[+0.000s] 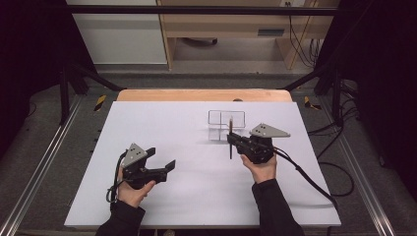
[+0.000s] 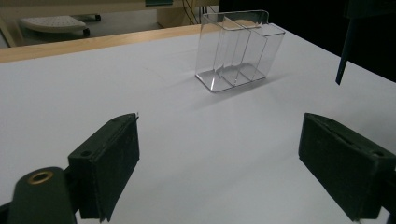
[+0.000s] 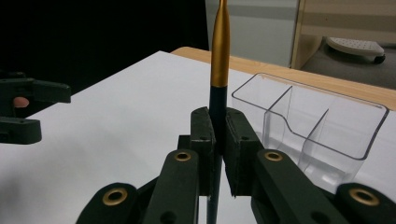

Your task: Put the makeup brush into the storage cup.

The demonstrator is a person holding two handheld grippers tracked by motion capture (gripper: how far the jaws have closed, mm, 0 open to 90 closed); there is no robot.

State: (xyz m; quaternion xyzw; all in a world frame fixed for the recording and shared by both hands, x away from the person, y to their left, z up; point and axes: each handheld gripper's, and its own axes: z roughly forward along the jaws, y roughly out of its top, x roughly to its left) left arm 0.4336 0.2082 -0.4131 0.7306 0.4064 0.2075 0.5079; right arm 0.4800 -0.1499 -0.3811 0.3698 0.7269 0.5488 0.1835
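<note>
My right gripper (image 1: 231,141) is shut on a slim dark pen with a gold upper section (image 1: 230,135) and holds it upright just in front of a clear plastic organizer (image 1: 226,125) that has several compartments. In the right gripper view the pen (image 3: 220,46) stands pinched between the pads of that gripper (image 3: 219,149), with the organizer (image 3: 317,121) close behind on the right. My left gripper (image 1: 163,157) hovers low over the white board at the front left, open with nothing between its jaws. From the left gripper view (image 2: 229,163) the organizer (image 2: 238,51) stands farther off, and the pen's dark lower end (image 2: 343,60) hangs at the right.
A white board (image 1: 196,196) covers the table, and a wooden edge (image 1: 204,95) shows at its far side. Black cables (image 1: 314,182) trail off to the right of the right hand. Metal frame rails run along both sides of the table.
</note>
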